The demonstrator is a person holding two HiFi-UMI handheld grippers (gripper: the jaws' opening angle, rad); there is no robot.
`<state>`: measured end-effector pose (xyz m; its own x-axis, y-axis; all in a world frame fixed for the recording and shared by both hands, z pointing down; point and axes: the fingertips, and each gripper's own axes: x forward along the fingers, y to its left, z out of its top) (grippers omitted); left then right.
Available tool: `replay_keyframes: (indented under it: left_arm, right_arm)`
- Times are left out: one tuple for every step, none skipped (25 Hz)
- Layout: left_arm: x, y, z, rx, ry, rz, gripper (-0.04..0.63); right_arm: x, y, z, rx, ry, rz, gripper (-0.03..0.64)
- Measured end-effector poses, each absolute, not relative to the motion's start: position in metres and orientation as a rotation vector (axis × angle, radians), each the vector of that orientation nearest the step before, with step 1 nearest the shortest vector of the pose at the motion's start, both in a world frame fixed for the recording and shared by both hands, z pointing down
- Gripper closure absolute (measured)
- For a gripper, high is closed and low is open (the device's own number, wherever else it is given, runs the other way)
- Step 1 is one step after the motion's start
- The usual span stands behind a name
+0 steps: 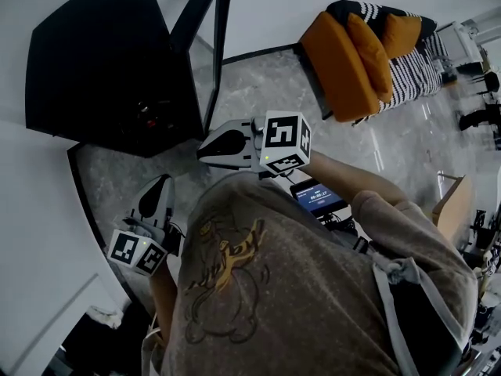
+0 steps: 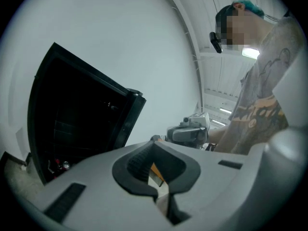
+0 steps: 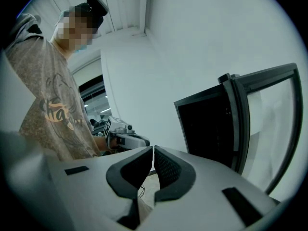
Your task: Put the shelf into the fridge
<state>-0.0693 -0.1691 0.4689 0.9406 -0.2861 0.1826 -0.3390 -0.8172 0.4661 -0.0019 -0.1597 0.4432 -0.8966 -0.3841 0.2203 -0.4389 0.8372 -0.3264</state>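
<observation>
Shelf shows in no view (the dark fridge [image 1: 102,61] may hide it, seated or not). Its door [image 1: 213,37] stands open. The left gripper [image 1: 160,182] and right gripper [image 1: 207,147] hover nearby, jaws pinched together on nothing. Either way, I'd keep both clear of the door's edge.
</observation>
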Motion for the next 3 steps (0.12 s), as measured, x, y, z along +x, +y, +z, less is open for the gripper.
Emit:
replay_keyframes:
  left_arm:
    - [-0.0673,-0.1648,0.4724,2.602,-0.422,0.179,0.591]
    - [-0.0654,-0.1602,0.4765,2.617,-0.398,0.223,0.591]
    - [-0.0636,-0.1555,0.481,2.633,-0.373,0.269,0.591]
  right_arm:
    - [-0.0016,-0.1601,0.4438,0.647,-2.868,0.565,0.592]
    - [-0.0013,-0.1605,0.4445,0.647,-2.866,0.567,0.592]
    - [-0.0011,-0.1609,0.4452,0.647,-2.864,0.569,0.592]
